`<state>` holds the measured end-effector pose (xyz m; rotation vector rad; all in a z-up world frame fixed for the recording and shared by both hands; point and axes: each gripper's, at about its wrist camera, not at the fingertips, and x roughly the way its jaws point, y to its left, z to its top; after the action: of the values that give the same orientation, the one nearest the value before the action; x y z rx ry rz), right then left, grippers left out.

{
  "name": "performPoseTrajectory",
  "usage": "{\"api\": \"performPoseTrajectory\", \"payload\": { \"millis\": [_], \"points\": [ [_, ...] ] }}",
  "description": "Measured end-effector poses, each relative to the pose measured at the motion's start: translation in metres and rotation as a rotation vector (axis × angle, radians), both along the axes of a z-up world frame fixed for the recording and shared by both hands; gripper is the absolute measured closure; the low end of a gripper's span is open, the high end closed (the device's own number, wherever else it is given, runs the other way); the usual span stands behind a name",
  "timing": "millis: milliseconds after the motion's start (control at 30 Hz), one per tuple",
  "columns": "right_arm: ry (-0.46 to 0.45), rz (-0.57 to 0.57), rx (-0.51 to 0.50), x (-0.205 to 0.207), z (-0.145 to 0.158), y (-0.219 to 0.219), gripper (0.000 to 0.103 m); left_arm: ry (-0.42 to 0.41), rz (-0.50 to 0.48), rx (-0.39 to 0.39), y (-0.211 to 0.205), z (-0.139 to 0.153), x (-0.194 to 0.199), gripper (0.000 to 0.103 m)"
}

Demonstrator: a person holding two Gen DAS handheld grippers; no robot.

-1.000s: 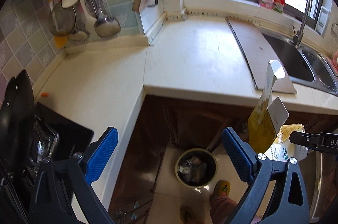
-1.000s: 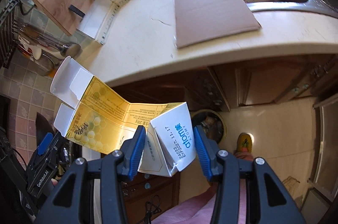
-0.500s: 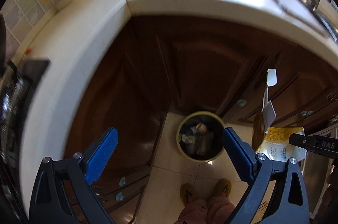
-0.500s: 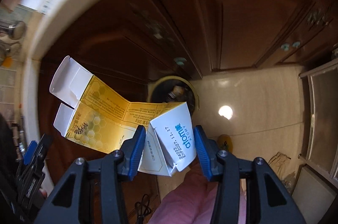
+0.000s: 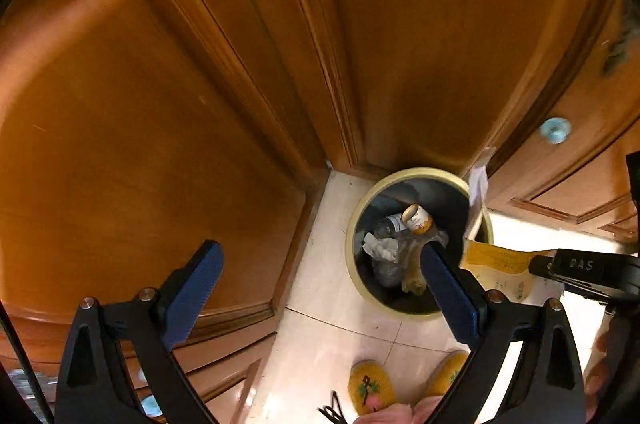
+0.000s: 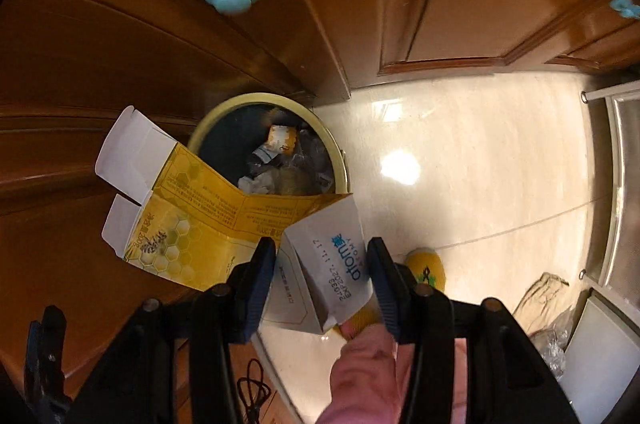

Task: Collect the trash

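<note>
So both cameras are pointing down at the kitchen floor right by the wooden cabinets (image 5: 168,95). In the right wrist view the right tongs (image 6: 322,276) are clamped on a flattened yellow-and-white carton (image 6: 208,220), the blue pads squeezing the white folded end with the printed date on it, low in the middle of the frame. The rest of the carton fans out to the left, honeycomb print showing, white flaps at the far left edge, and its upper edge overlaps the lower rim of the trash bin (image 6: 340,159) in the picture, whether it touches I can't tell. The bin is round, yellowish rim, dark inside, sitting in the corner where the cabinets meet, center-left of that frame, and it's already got crumpled paper, a yellow wrapper and other junk in it. Left wrist view: the left tongs (image 5: 320,284) are spread wide with nothing between them, at the bottom of the frame. The same bin shows right of center there with a small can (image 5: 417,219) lying on top of the pile, and the carton pokes in over the bin's right rim from the right edge. Yellow slippers (image 5: 370,386) and a bit of pink trouser leg (image 6: 360,376) at the bottom, pale floor tiles (image 6: 480,163) shining on the right.
</note>
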<state>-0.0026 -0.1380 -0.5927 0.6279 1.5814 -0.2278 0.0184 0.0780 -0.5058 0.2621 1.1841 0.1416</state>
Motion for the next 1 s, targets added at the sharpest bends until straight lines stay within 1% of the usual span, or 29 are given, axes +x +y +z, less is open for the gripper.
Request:
{"api": "performPoseTrajectory", "payload": {
  "millis": [67, 200, 333, 400, 600, 700, 733, 800, 900, 1000],
  "points": [
    [-0.012, 0.007, 0.0, 0.011, -0.016, 0.008, 0.055, 0.009, 0.015, -0.002, 0.003, -0.017, 0.005, 0.005],
    [-0.072, 0.006, 0.076, 0.028, -0.033, 0.021, 0.053, 0.01, 0.028, 0.001, 0.007, -0.036, 0.014, 0.005],
    [-0.087, 0.041, 0.109, 0.034, -0.035, 0.031, 0.041, 0.011, 0.025, 0.001, 0.011, -0.037, 0.021, 0.005],
    [-0.096, 0.065, 0.107, 0.031, -0.03, 0.032, 0.039, 0.006, 0.018, 0.005, 0.01, -0.034, 0.023, 0.005],
    [-0.085, 0.125, 0.09, 0.022, -0.016, 0.032, 0.039, -0.014, -0.003, -0.009, 0.006, -0.017, 0.032, 0.005],
    [-0.076, 0.123, 0.096, 0.014, -0.004, 0.029, 0.039, -0.023, -0.018, -0.021, 0.0, -0.004, 0.033, 0.005],
    [-0.073, 0.115, 0.097, 0.017, 0.001, 0.028, 0.039, -0.022, -0.021, -0.025, -0.002, 0.0, 0.033, 0.005],
    [-0.08, 0.105, 0.099, 0.012, 0.008, 0.022, 0.039, -0.018, -0.028, -0.034, -0.007, 0.01, 0.03, 0.005],
    [-0.106, 0.105, 0.096, 0.007, 0.036, 0.018, 0.039, -0.006, -0.042, -0.039, -0.015, 0.031, 0.023, 0.005],
    [-0.118, 0.104, 0.1, -0.004, 0.074, 0.011, 0.039, 0.005, -0.059, -0.051, -0.021, 0.062, 0.015, 0.005]
  ]
}}
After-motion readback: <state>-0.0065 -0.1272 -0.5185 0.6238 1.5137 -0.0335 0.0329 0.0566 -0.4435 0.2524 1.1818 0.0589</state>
